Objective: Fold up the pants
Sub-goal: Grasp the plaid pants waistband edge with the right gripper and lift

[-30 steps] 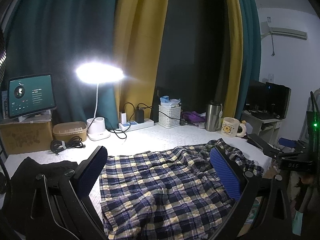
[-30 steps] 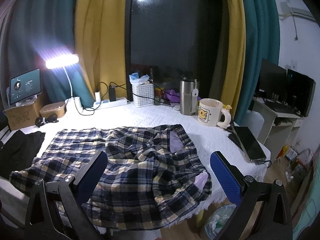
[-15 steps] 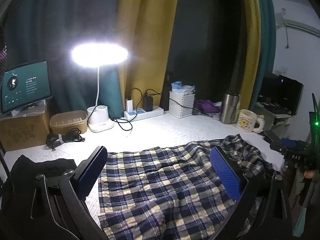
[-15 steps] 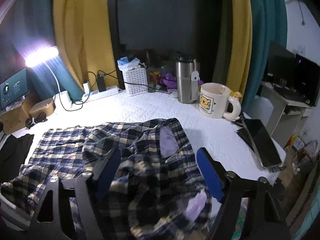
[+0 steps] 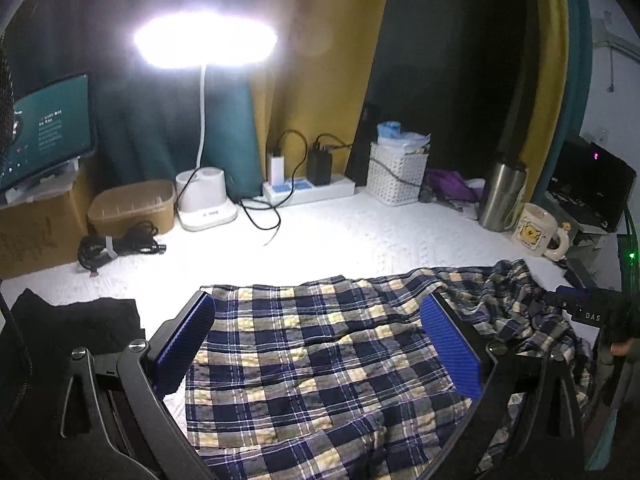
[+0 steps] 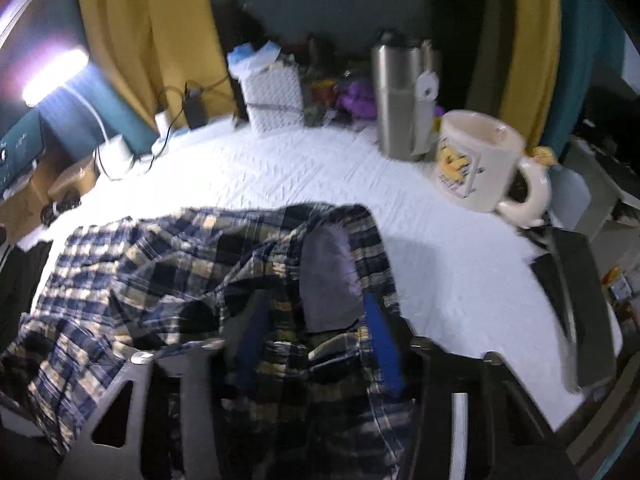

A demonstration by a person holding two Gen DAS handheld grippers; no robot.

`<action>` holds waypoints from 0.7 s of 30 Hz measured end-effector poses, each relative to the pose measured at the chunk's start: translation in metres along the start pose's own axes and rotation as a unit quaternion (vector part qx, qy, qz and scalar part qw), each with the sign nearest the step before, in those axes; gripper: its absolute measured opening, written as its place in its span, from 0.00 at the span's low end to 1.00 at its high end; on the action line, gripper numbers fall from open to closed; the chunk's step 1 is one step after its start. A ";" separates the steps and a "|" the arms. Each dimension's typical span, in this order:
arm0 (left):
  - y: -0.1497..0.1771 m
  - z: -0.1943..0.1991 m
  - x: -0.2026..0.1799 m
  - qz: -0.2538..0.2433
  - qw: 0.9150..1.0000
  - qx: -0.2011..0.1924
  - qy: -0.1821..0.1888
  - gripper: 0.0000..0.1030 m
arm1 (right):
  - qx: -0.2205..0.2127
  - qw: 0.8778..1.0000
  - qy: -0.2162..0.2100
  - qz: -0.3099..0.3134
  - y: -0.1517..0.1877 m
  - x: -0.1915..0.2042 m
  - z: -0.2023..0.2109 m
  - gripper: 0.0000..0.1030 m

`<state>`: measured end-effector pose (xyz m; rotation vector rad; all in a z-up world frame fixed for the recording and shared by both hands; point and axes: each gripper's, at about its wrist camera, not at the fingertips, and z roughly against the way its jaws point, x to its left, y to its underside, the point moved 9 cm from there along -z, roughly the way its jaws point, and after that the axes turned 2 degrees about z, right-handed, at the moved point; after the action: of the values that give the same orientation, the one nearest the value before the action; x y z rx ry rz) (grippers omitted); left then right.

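On the white table, right claw has been closing around pants.

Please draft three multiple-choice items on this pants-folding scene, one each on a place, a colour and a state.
1. Where does the cartoon mug stand?
A. On the white table cover, beside the steel tumbler
B. On top of the plaid pants
C. Inside the white basket

2. What colour are the pads of the left gripper?
A. Red
B. Blue
C. Green

3. How do the left gripper's jaws stand?
A. Wide apart over the plaid pants, clamping nothing
B. Shut on the mug
C. Shut on a cable

Answers: 1 A, the mug sits on the cover next to the tumbler. 2 B, both ribbed pads show blue. 3 A, the pads stand far apart with flat cloth between them. The right gripper, by contrast, has just been closing with bunched cloth between its pads.
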<state>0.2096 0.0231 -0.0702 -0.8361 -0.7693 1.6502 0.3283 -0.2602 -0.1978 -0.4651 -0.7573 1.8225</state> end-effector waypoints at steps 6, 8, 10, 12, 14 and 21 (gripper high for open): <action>0.009 -0.015 0.001 0.010 1.000 0.024 -0.005 0.98 | 0.026 0.999 -0.039 0.012 -0.004 0.004 -0.019 0.39; 0.011 -0.018 0.001 0.011 1.000 0.028 -0.007 0.98 | 0.038 0.998 -0.051 0.021 -0.004 0.009 -0.026 0.39; 0.013 -0.021 0.001 0.012 0.999 0.031 -0.011 0.98 | 0.053 0.997 -0.057 0.025 -0.002 0.013 -0.036 0.39; 0.015 -0.023 0.001 0.013 0.999 0.035 -0.014 0.98 | 0.060 0.996 -0.062 0.032 0.001 0.017 -0.042 0.39; 0.017 -0.025 0.000 0.011 0.999 0.040 -0.016 0.98 | 0.061 0.995 -0.062 0.046 0.001 0.022 -0.044 0.17; 0.017 -0.027 -0.009 -0.001 0.999 0.044 -0.014 0.98 | 0.042 0.996 -0.048 0.067 0.000 0.020 -0.029 0.05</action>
<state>0.2245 0.0131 -0.0975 -0.7524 -0.7103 1.6850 0.3392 -0.2331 -0.2181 -0.3836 -0.7265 2.0047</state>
